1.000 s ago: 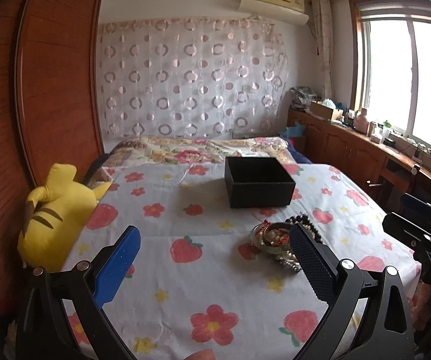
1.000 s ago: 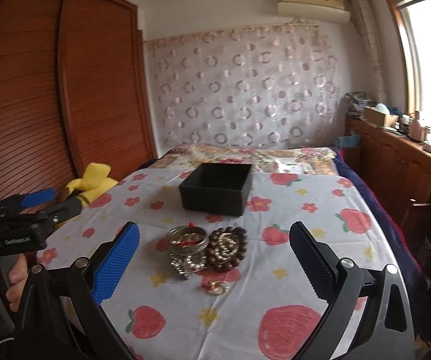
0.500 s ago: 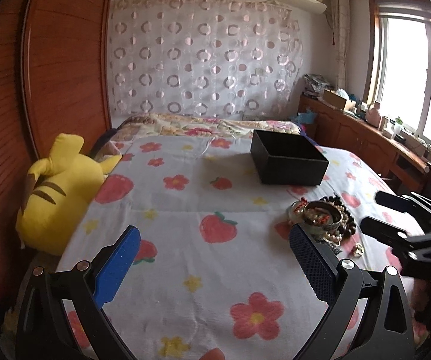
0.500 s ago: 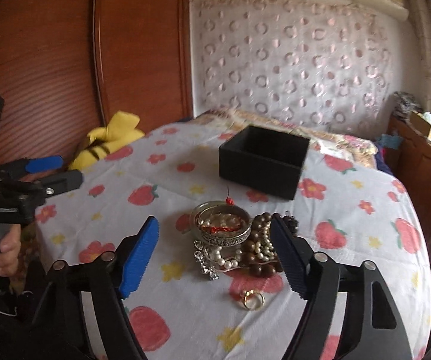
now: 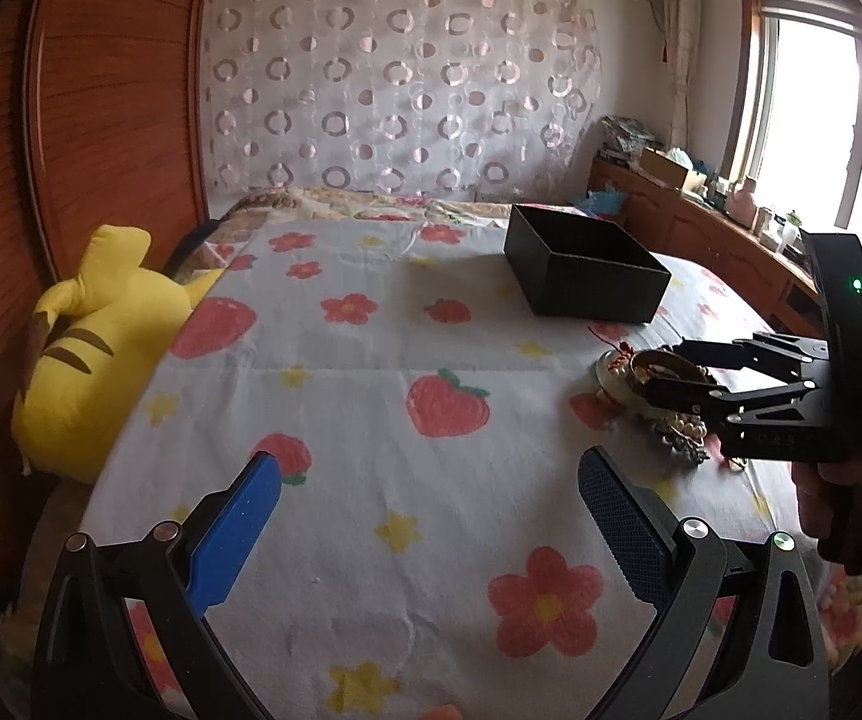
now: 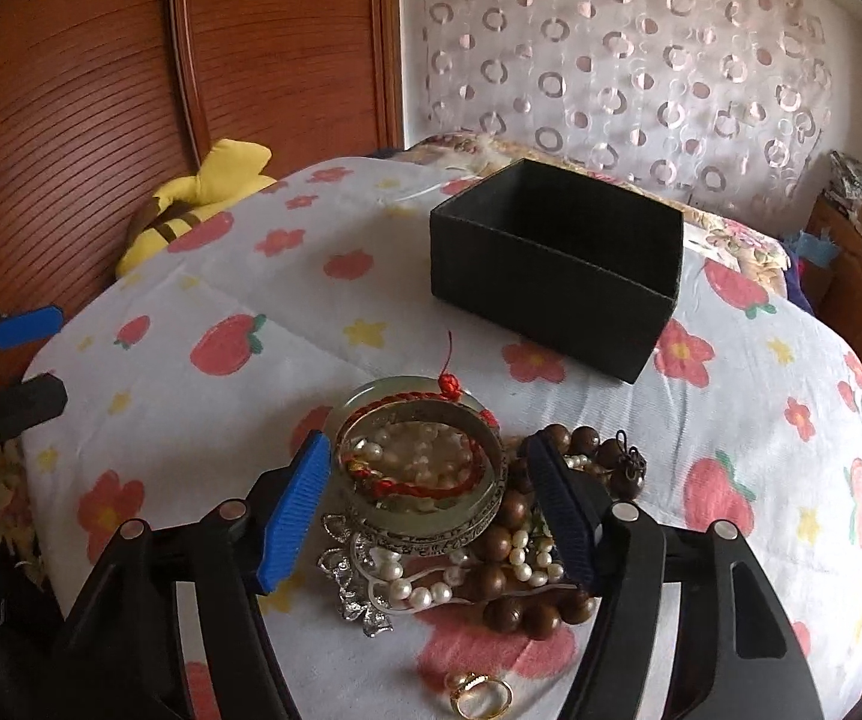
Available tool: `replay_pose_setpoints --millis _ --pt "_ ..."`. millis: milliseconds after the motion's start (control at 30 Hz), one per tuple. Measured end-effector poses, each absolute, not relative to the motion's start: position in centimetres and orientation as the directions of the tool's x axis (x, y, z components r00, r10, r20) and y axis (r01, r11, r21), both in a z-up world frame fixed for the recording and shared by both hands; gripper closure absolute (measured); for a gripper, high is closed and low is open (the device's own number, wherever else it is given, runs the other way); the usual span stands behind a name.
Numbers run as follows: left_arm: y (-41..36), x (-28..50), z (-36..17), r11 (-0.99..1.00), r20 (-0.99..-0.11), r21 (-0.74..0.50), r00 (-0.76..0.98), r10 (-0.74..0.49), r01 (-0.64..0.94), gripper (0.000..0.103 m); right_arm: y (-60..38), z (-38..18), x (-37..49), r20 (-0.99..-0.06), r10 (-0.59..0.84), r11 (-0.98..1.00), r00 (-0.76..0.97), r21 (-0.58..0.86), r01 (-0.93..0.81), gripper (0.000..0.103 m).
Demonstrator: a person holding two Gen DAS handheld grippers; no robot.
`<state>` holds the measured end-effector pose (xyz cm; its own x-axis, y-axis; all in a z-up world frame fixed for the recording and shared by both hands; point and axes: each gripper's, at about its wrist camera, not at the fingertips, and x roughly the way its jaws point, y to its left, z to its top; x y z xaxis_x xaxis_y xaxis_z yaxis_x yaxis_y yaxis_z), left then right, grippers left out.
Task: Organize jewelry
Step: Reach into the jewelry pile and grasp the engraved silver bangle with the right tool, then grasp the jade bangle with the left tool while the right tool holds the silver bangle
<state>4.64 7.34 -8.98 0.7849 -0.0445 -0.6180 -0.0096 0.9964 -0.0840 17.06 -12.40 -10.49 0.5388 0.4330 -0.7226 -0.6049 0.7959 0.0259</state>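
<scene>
Black box [image 6: 556, 276] sits empty, so nothing's sorted yet. Jewelry pile [image 6: 466, 516] lies just in front of it on the bedsheet [image 6: 179, 420]. Our R gripper [image 6: 431, 510] has been closing around the bangle [image 6: 425, 480], pads not touching yet. L gripper [image 5: 431, 534] spread wide, holding nothing.

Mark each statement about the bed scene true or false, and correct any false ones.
1. The black open-topped box holds the jewelry. False: the jewelry lies heaped on the flower-print bedsheet in front of it.
2. The right gripper straddles the wide metal bangle. True.
3. The left gripper grips a necklace. False: it is open over bare sheet.
4. A gold ring lies apart from the heap. True.
</scene>
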Motion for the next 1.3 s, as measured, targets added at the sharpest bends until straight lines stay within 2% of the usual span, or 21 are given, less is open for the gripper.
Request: replay_pose_setpoints --millis 267,667,1000,1133,1300 --pt "6.5 5.1 -9.5 0.996 -0.636 -0.09 0.768 -0.071 0.018 0.007 -13.3 -10.8 17.7 -0.736 0.471 0.774 0.486 0.082 -0.627 0.046" --pt "2.6 8.4 -9.9 0.987 -0.67 -0.073 0.726 -0.155 0.143 0.007 -16.8 -8.8 16.2 -0.681 0.491 0.796 0.543 0.097 -0.598 0.046" --pt "-1.4 13.1 -10.6 0.948 -0.705 -0.164 0.64 -0.307 0.274 0.007 -22.3 -8.8 15.4 -0.668 0.446 0.848 0.596 0.101 -0.52 0.046" --pt "-3.0 14.4 -10.7 0.937 -0.72 -0.158 0.613 -0.326 0.313 0.01 -23.6 -9.1 15.4 -0.665 0.44 0.858 0.603 0.113 -0.501 0.046" --pt "-4.7 15.6 -11.4 0.926 -0.757 -0.134 0.568 -0.325 0.352 0.019 -24.2 -9.3 15.4 -0.662 0.443 0.86 0.604 0.125 -0.494 0.046"
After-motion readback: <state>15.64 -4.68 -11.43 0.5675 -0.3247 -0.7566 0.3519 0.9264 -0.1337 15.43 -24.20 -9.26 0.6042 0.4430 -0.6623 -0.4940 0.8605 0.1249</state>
